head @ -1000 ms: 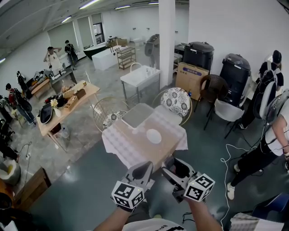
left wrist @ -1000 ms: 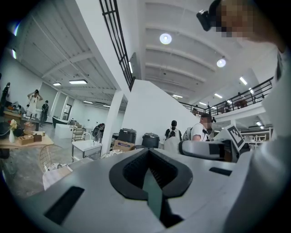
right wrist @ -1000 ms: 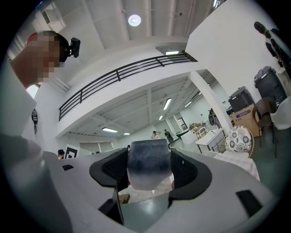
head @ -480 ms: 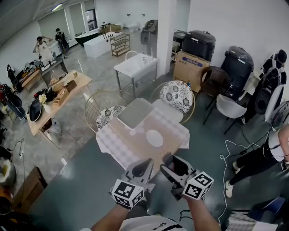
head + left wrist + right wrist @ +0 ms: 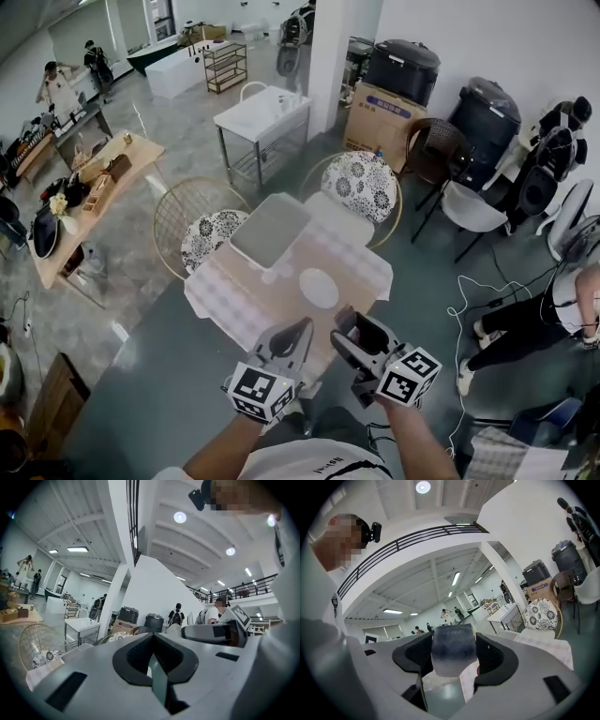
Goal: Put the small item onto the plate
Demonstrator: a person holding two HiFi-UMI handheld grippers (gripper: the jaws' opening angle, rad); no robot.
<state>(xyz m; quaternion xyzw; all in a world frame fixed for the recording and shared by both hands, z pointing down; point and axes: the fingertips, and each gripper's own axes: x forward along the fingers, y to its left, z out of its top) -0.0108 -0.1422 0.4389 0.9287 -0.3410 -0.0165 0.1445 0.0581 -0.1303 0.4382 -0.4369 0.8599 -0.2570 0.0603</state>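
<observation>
Table (image 5: pixel 270 298) nearer; item (image 5: pixel 452 646) in hand-held gripper (image 5: pixel 451 659)

Dark-topped block (image 5: pixel 453 645) in right tool (image 5: pixel 346 338); white plate (image 5: pixel 319 288) flat.

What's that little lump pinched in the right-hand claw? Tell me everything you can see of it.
The small item is a stubby, round-edged block, dark grey at the top and fading to whitish below. It looks matte, and its material is unclear. It sits upright, clamped on both sides by the black jaws of the right gripper. It is held in the air, not on the plate.
</observation>
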